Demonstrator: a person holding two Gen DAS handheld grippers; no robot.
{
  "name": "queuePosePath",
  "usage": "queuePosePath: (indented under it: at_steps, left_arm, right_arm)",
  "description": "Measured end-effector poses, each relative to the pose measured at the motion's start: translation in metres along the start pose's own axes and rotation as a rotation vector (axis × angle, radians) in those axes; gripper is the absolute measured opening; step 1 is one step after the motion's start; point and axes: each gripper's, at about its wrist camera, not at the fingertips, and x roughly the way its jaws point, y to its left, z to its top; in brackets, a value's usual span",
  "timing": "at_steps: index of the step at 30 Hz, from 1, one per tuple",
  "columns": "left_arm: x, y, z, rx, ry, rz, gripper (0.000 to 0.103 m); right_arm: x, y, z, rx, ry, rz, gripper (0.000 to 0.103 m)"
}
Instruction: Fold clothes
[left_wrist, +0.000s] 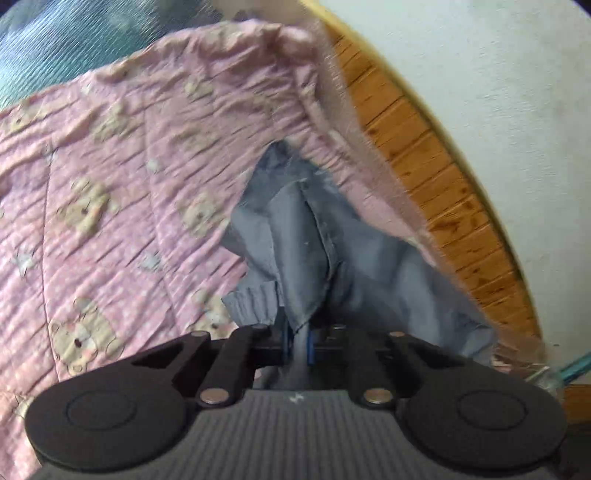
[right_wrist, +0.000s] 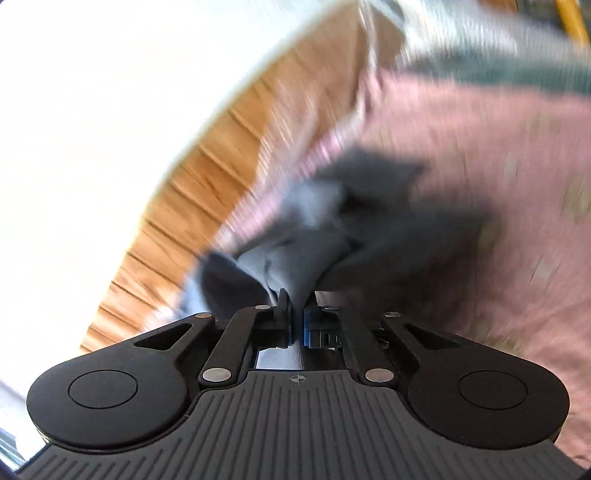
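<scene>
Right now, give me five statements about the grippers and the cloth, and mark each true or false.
1. The left gripper is shut on the grey garment. True.
2. The right gripper is open and holds nothing. False: its jaws are closed on the grey garment.
3. The pink quilt under the garment has a bear print. True.
4. The garment lies neatly folded in a square. False: it hangs bunched and creased from both grippers.
5. The floor beside the quilt is grey carpet. False: it is brown wooden boards.
</scene>
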Motion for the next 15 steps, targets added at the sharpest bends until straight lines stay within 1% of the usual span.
queuePosePath:
  at_steps: [2,4,5,7,8,9,10,11,12,13,15]
  left_arm:
    - [-0.038,-0.017,0.011,0.06,-0.036,-0.084,0.008]
    - [-0.076,-0.035,0.024,0.099,-0.08,-0.173,0.008]
    - [-0.096,-0.044,0.032,0.116,-0.111,-0.23,0.008]
    - [-0.128,-0.073,0.057,0.147,-0.187,-0.356,0.008]
    - [-0.141,-0.087,0.069,0.166,-0.221,-0.405,0.008]
    - [-0.147,-0.103,0.083,0.182,-0.247,-0.426,0.008]
    - [-0.151,-0.119,0.096,0.198,-0.271,-0.44,0.008]
    - [-0.147,-0.131,0.112,0.192,-0.273,-0.425,0.009]
    - [-0.14,-0.141,0.129,0.181,-0.268,-0.402,0.009]
    - [-0.122,-0.147,0.145,0.162,-0.261,-0.353,0.009]
    - [-0.08,-0.156,0.177,0.122,-0.243,-0.239,0.01]
  right_arm:
    - [-0.033,0.021,0.021,-0.046,-0.067,0.006,0.002]
    - [-0.065,0.043,0.041,-0.092,-0.135,0.013,0.002]
    - [-0.081,0.054,0.051,-0.115,-0.169,0.016,0.002]
    - [-0.114,0.075,0.072,-0.161,-0.236,0.022,0.002]
    - [-0.13,0.086,0.082,-0.184,-0.27,0.025,0.002]
    - [-0.147,0.097,0.092,-0.207,-0.304,0.028,0.002]
    - [-0.163,0.107,0.103,-0.23,-0.337,0.032,0.002]
    - [-0.179,0.118,0.113,-0.253,-0.371,0.035,0.002]
    - [-0.18,0.132,0.124,-0.282,-0.386,0.032,0.002]
    - [-0.159,0.151,0.136,-0.314,-0.371,0.023,0.002]
    - [-0.102,0.189,0.158,-0.372,-0.316,0.007,0.002]
